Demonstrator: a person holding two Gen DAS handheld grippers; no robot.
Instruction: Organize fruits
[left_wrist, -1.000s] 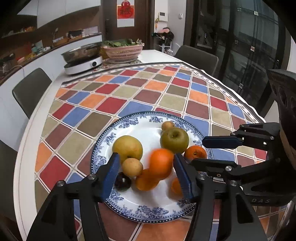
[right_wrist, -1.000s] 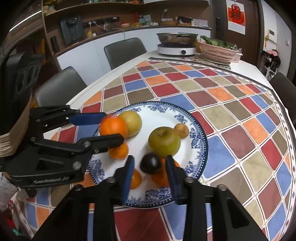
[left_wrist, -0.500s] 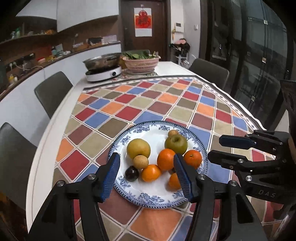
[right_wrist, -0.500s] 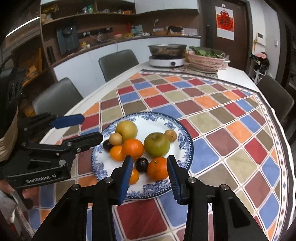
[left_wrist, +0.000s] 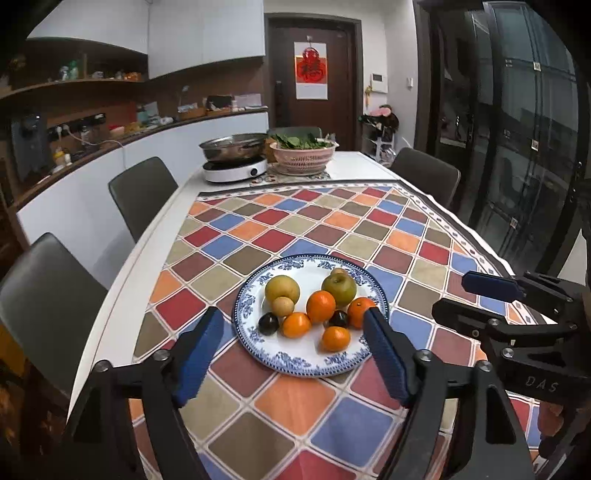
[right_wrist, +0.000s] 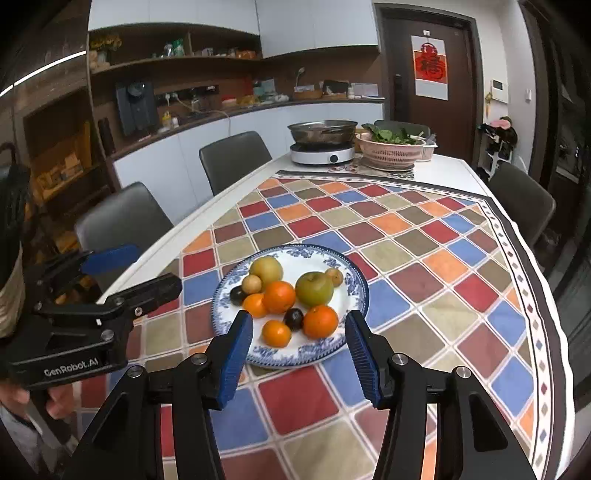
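A blue-patterned white plate (left_wrist: 295, 360) (right_wrist: 343, 266) on the checked tablecloth holds several oranges (left_wrist: 320, 305) (right_wrist: 279, 296), a green apple (left_wrist: 339, 288) (right_wrist: 314, 289), a yellow pear (left_wrist: 282, 288) (right_wrist: 266, 268), two dark plums (left_wrist: 268, 323) (right_wrist: 293, 319) and small tan fruits. My left gripper (left_wrist: 293, 334) is open and empty, held back above the plate's near edge. My right gripper (right_wrist: 299, 334) is open and empty, also pulled back from the plate. Each gripper shows in the other's view: the right (left_wrist: 476, 299), the left (right_wrist: 147, 269).
A steel pot on an induction cooker (left_wrist: 234, 162) (right_wrist: 321, 147) and a pink basket of greens (left_wrist: 303, 153) (right_wrist: 391, 147) stand at the table's far end. Grey chairs (left_wrist: 142, 192) (right_wrist: 524, 206) line both sides. The table edge runs on the left.
Both grippers have drawn back and up from the plate, both open and empty. The right gripper let go of a dark plum, which now lies among the oranges.
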